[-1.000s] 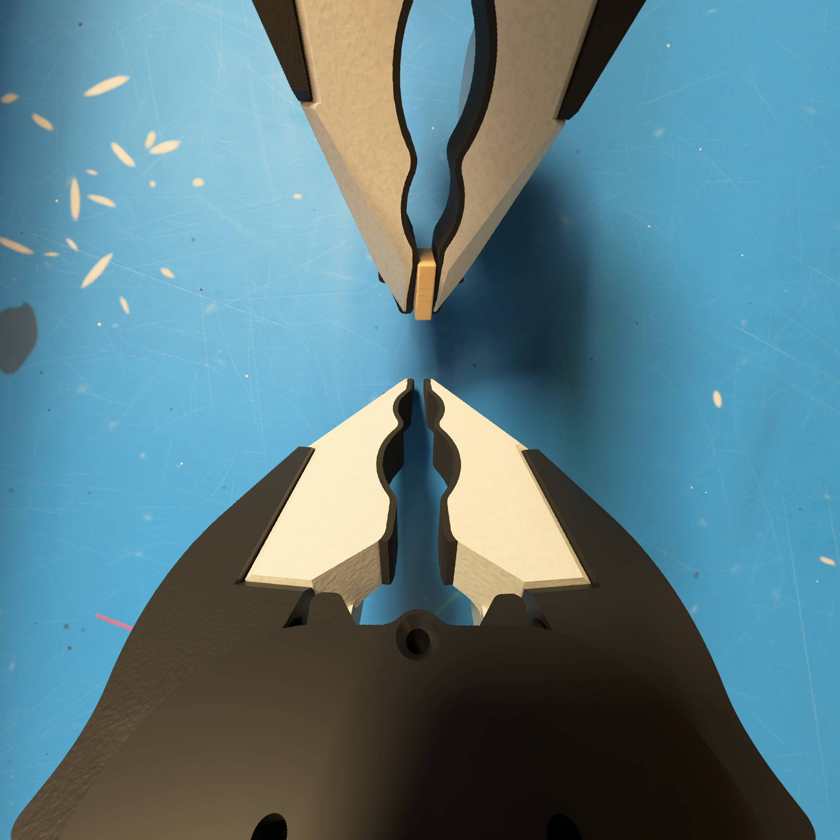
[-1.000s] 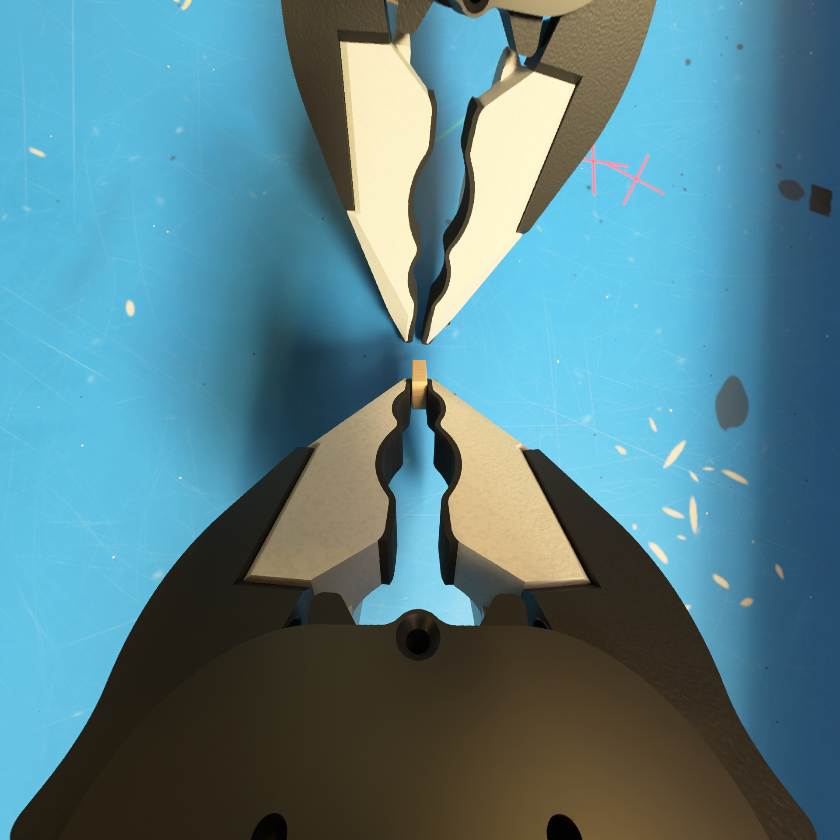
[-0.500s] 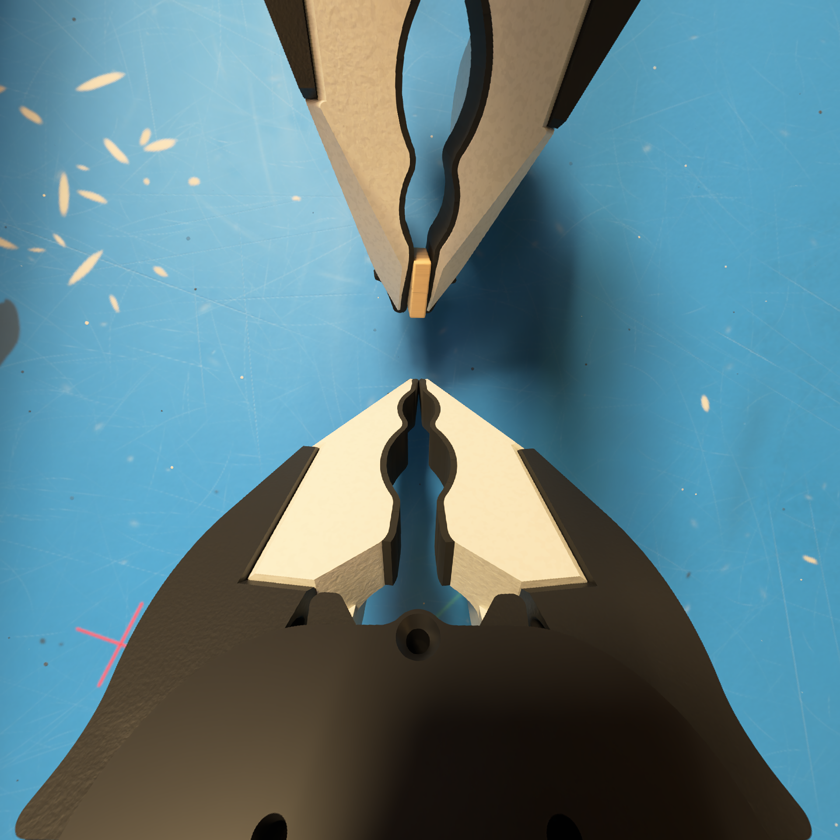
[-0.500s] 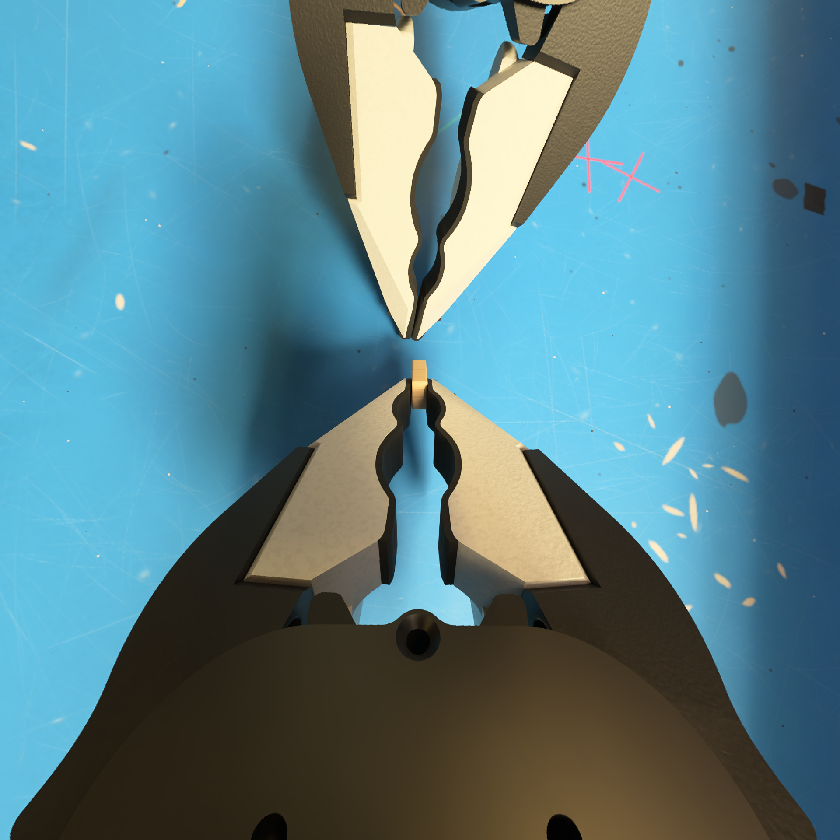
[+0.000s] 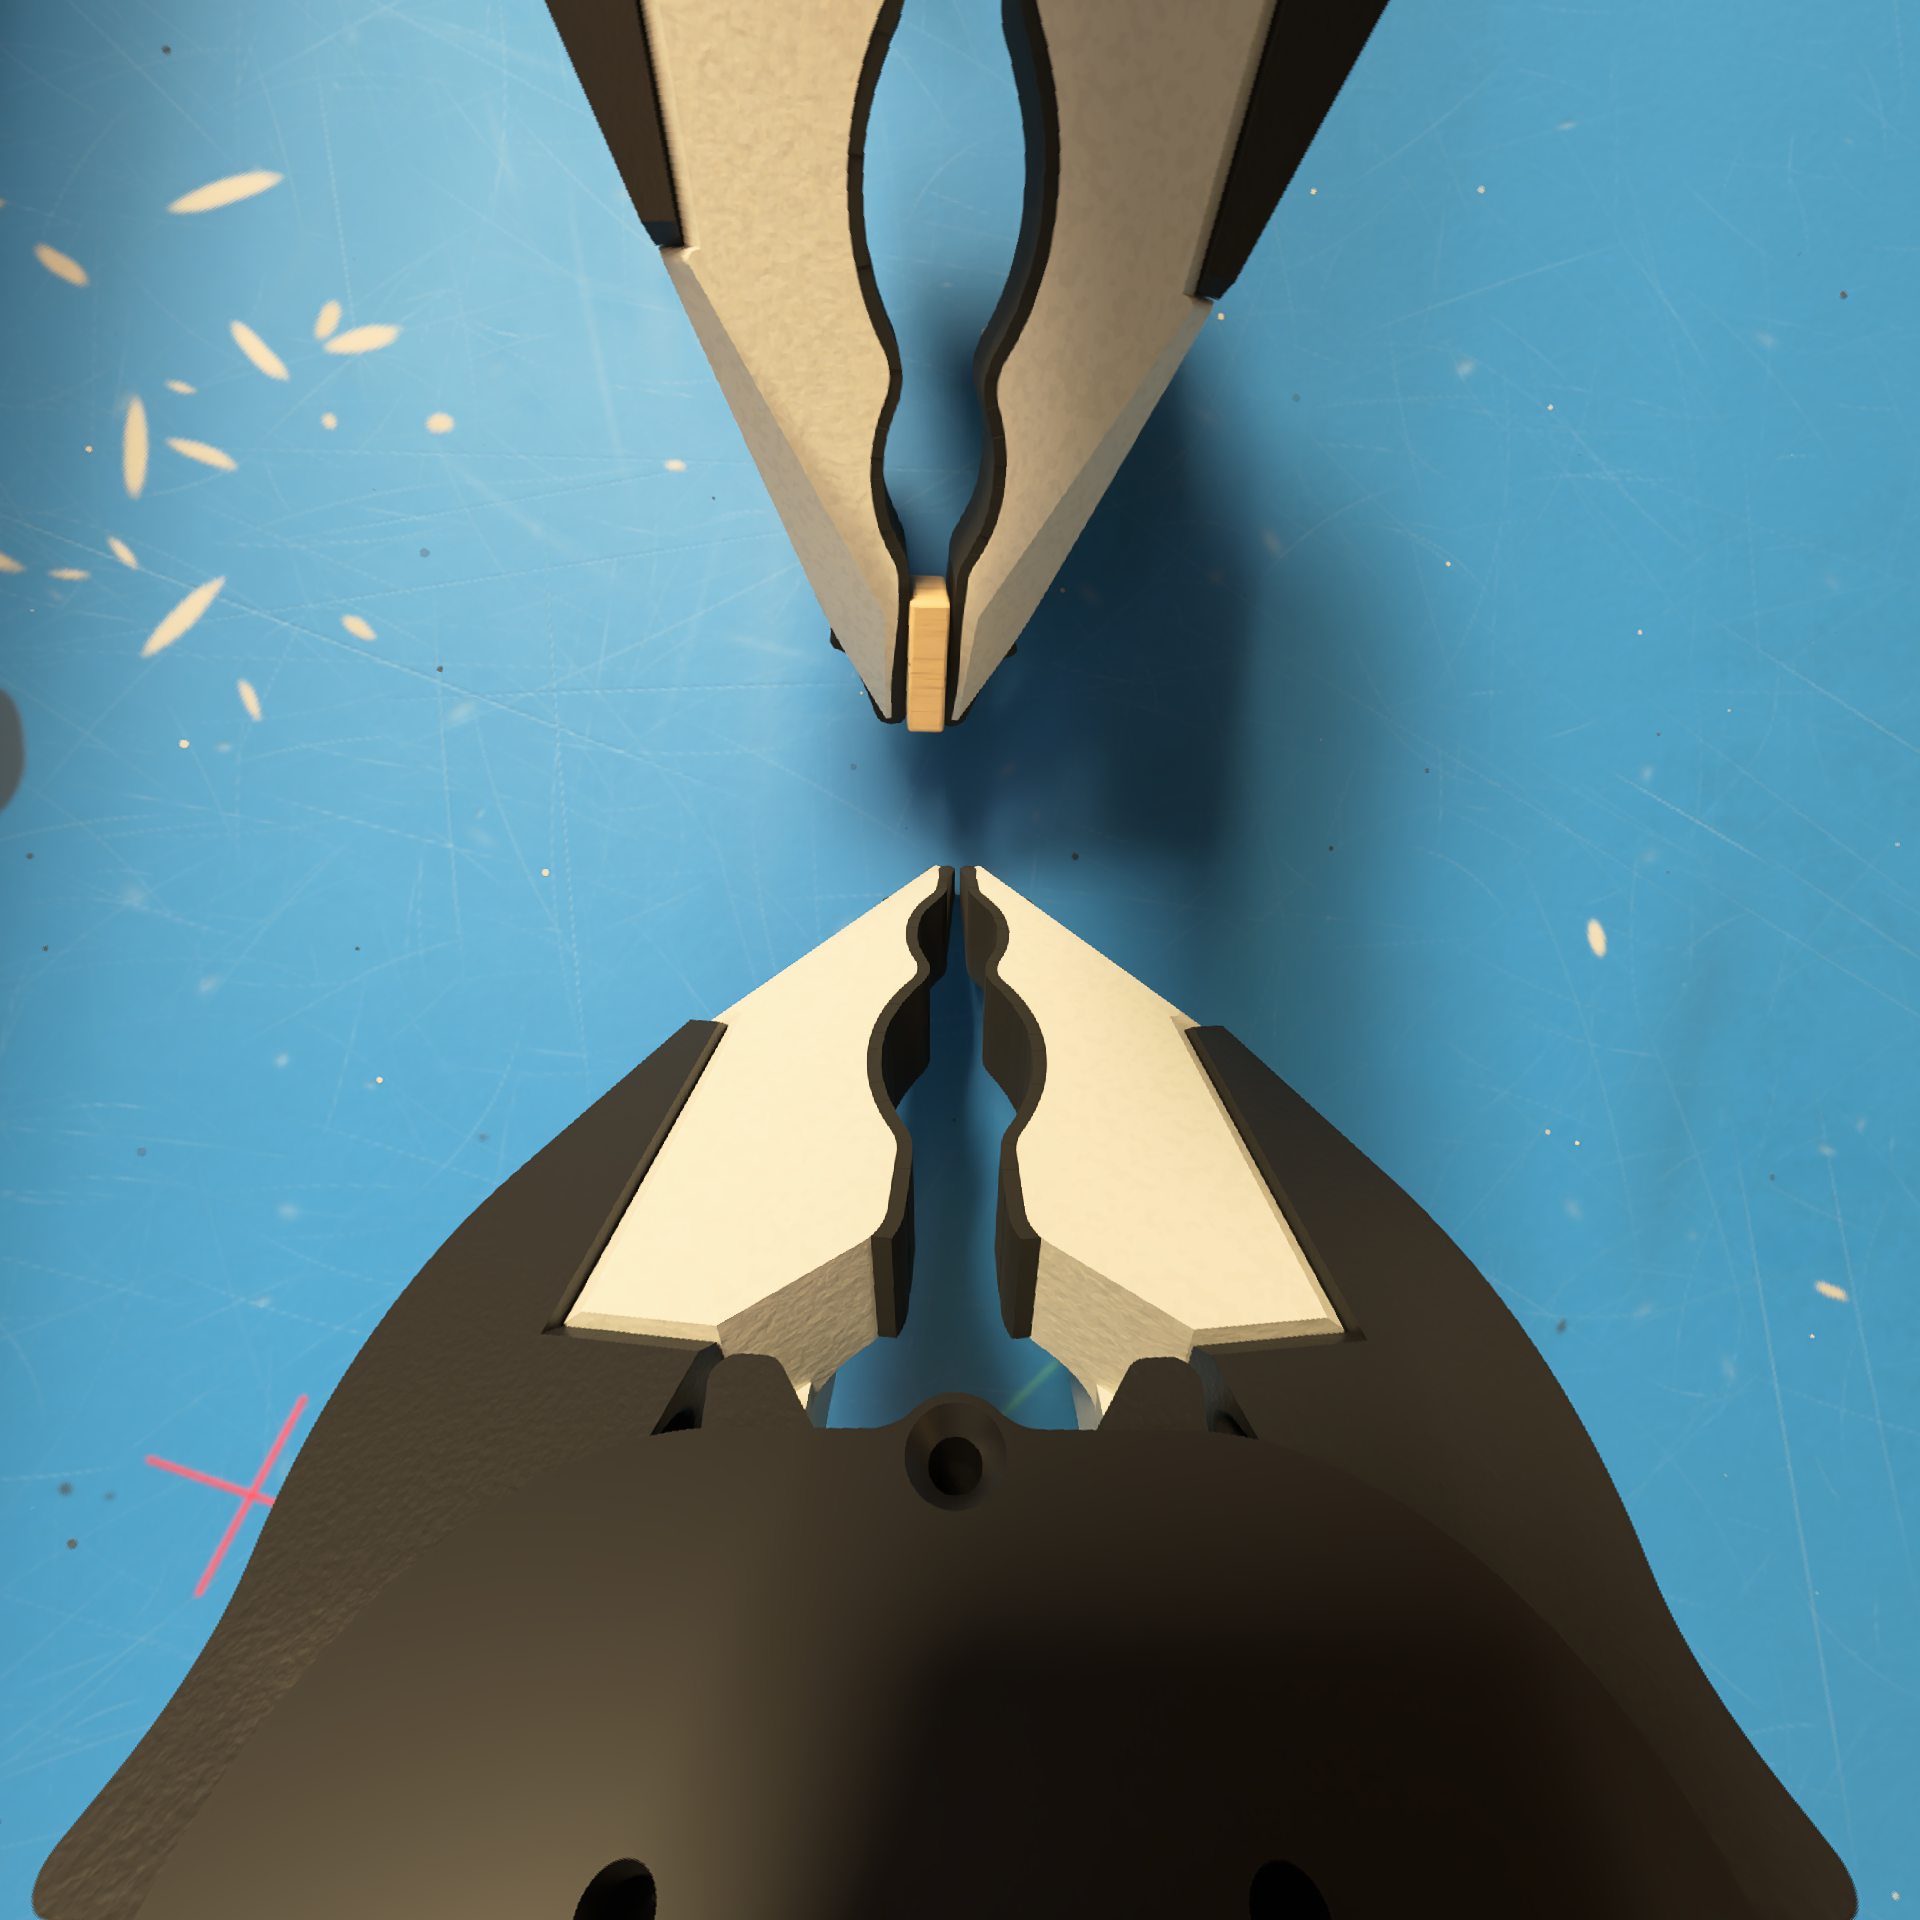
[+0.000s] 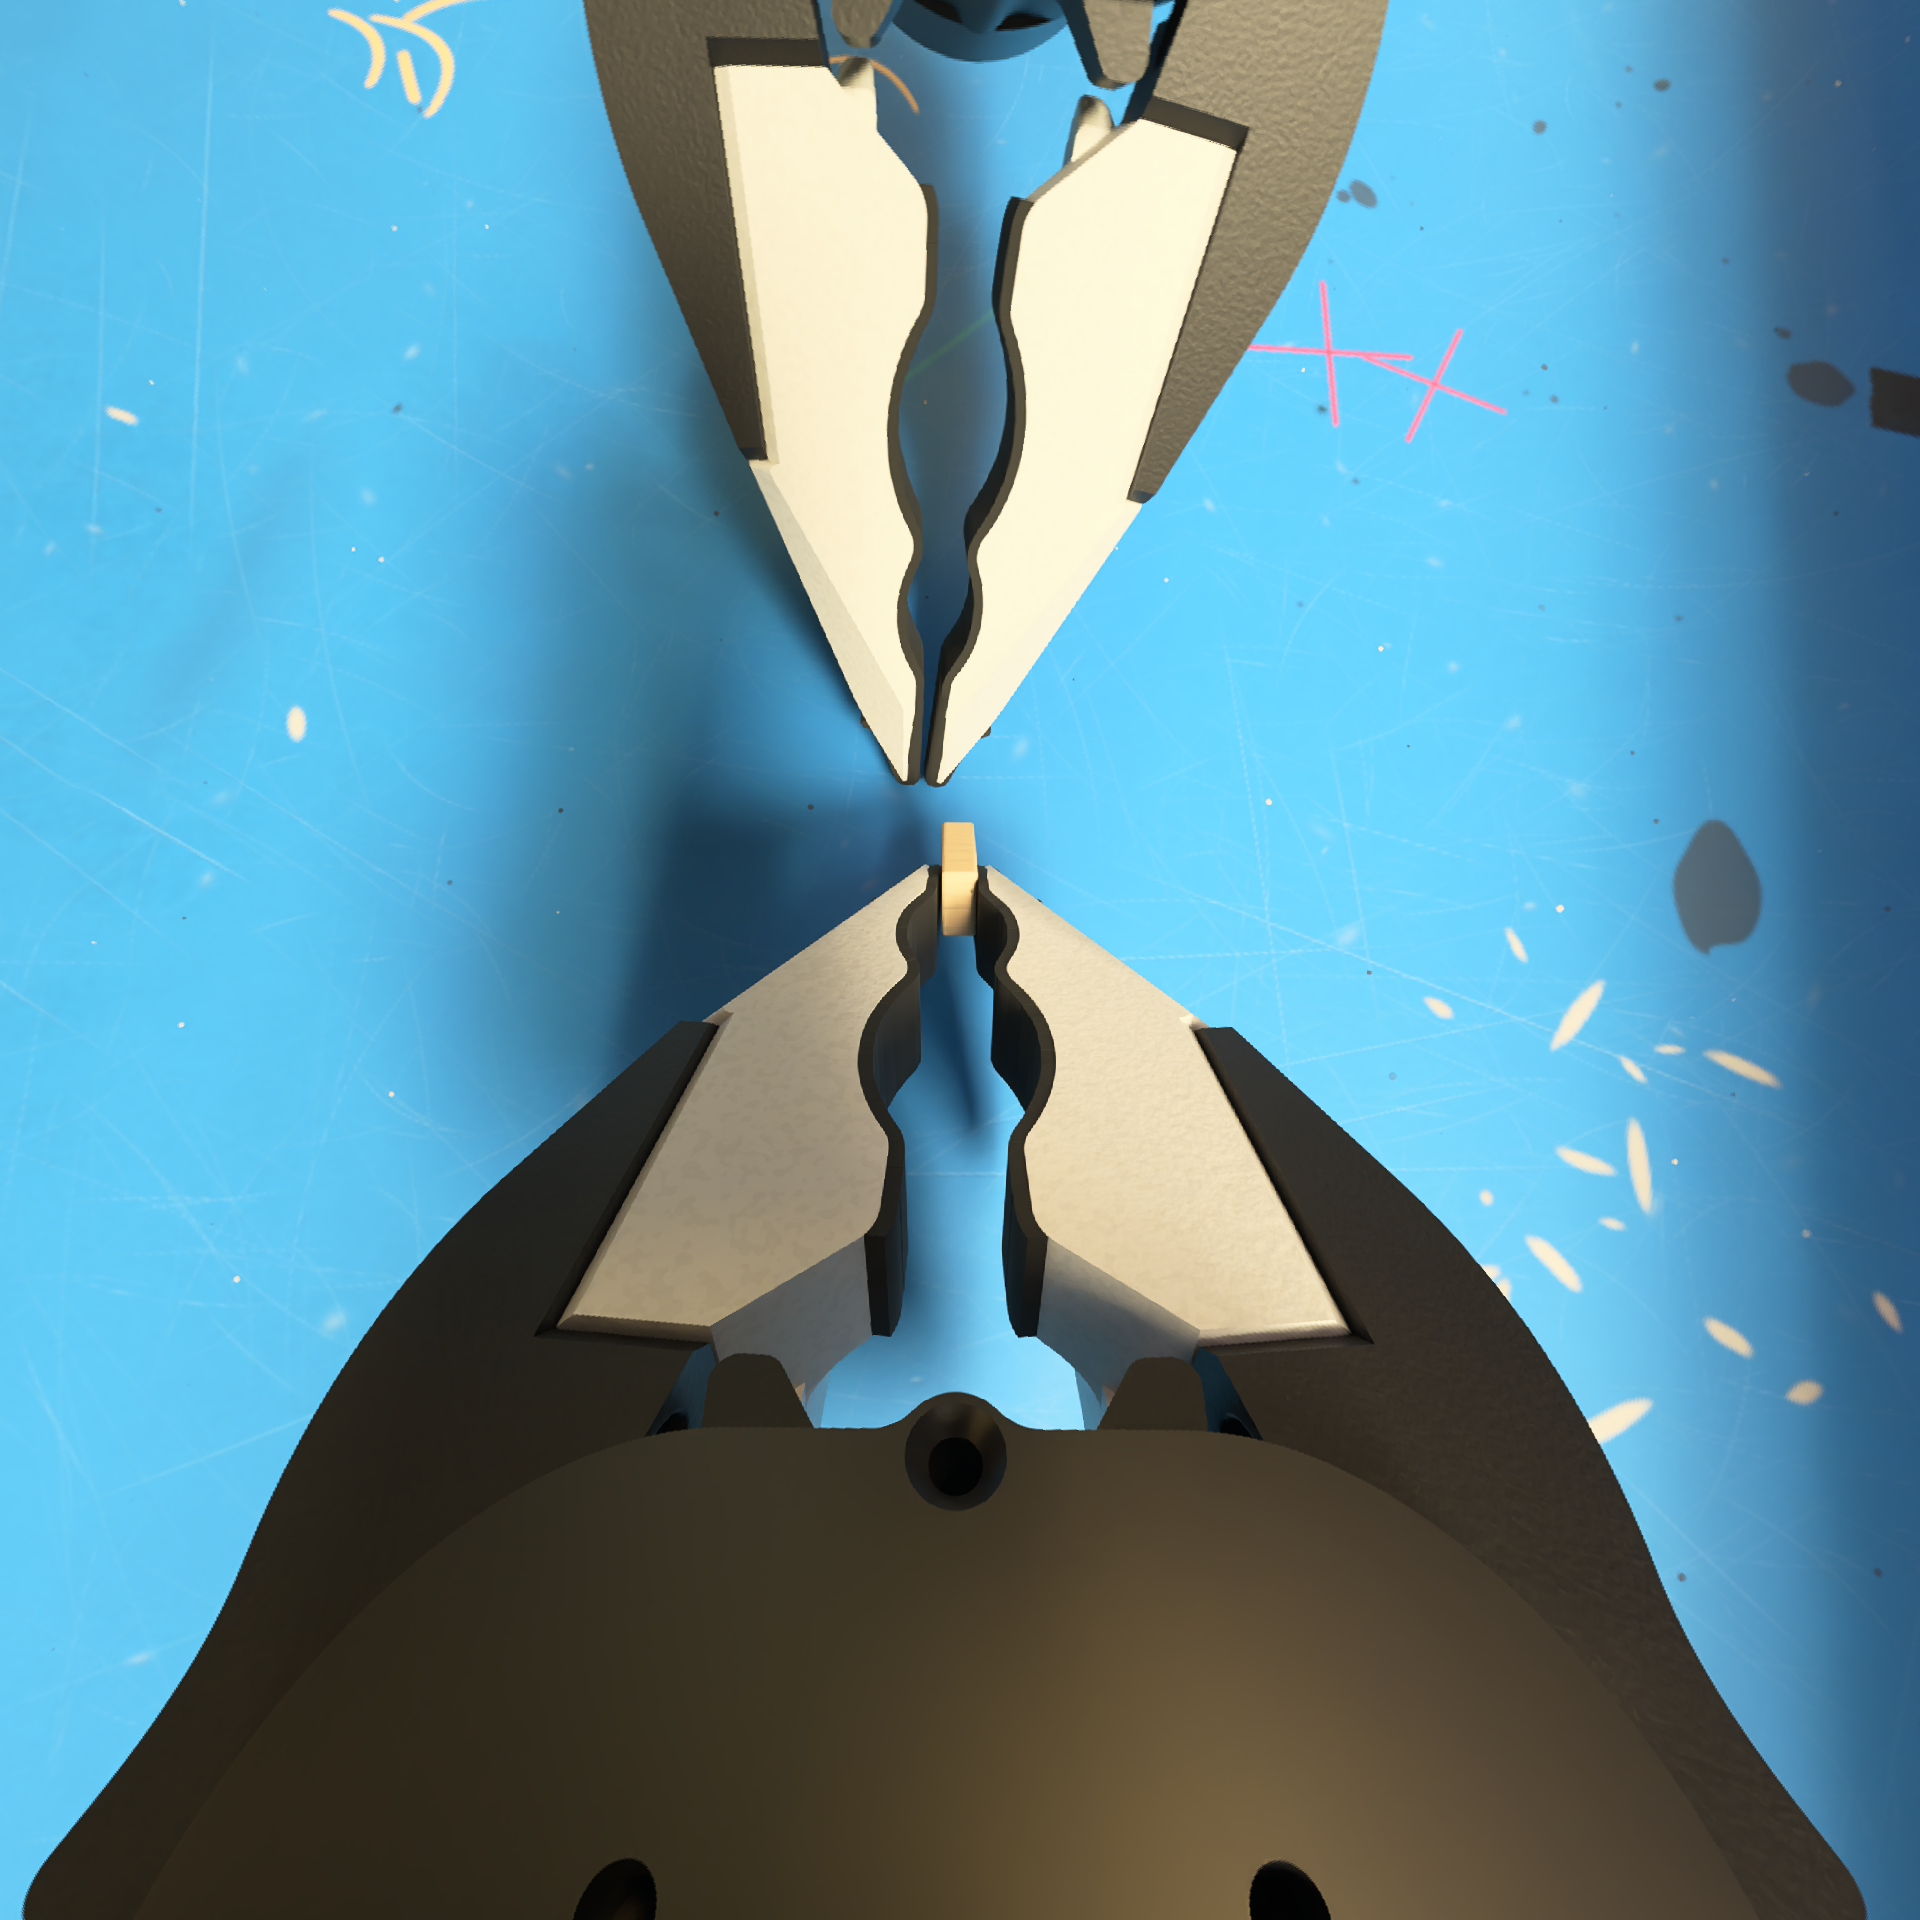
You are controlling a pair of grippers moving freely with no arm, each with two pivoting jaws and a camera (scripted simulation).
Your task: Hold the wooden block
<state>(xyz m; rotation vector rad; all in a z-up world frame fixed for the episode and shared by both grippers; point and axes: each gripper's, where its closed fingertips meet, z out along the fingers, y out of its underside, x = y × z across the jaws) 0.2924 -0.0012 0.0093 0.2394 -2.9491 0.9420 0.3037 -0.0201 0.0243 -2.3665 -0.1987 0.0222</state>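
Note:
The wooden block (image 6: 957, 883) is a small, thin, pale piece, standing on edge. My right gripper (image 6: 957, 878) is shut on it at the fingertips, and a short end sticks out past them. In the left wrist view the right gripper (image 5: 927, 717) points toward me from the top with the block (image 5: 927, 655) between its tips. My left gripper (image 5: 956, 873) is shut and empty, tip to tip with the right one across a short gap. It also shows in the right wrist view (image 6: 923, 777), just beyond the block and not touching it.
Both grippers hover over a scratched blue mat (image 5: 1558, 727). Pale flecks (image 5: 260, 353) are scattered on it, pink crosses (image 6: 1382, 364) are drawn on it, and there are dark spots (image 6: 1716, 883). A shaded band runs along the right edge in the right wrist view.
My left gripper's fingers have closed from a narrow gap to nearly touching, and it has shifted slightly. The right gripper still holds the block the same way.

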